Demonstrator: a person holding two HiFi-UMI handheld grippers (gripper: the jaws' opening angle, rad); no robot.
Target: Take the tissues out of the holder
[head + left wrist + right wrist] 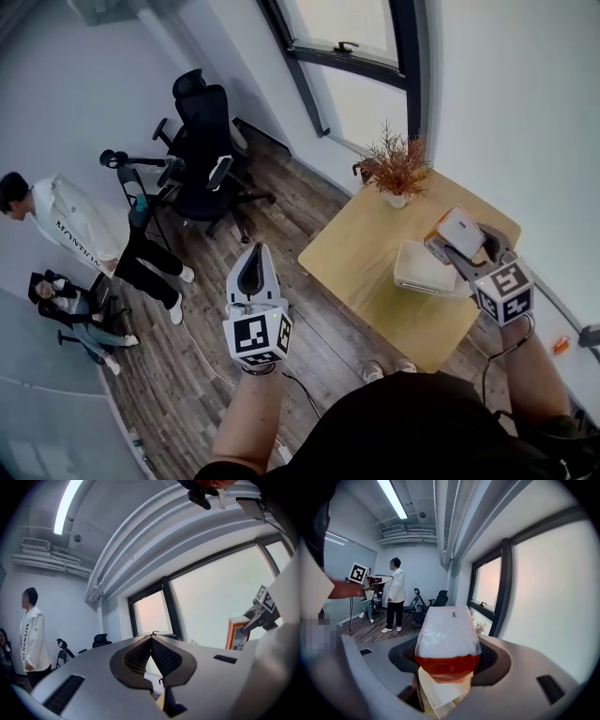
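My right gripper (461,246) is shut on a tissue pack (458,229), white plastic with an orange end, and holds it a little above the white holder (422,270) on the wooden table (366,272). In the right gripper view the tissue pack (447,634) fills the space between the jaws, with the open holder (440,693) just beneath it. My left gripper (251,274) hangs over the floor to the left of the table. Its jaws meet at the tips (151,637) with nothing between them. The left gripper view shows the pack (238,632) at the far right.
A dried plant in a white pot (396,169) stands at the table's far corner. A black office chair (202,141) sits by the window wall. A person in a white jacket (61,220) stands at the left, with another seated (66,305) beside.
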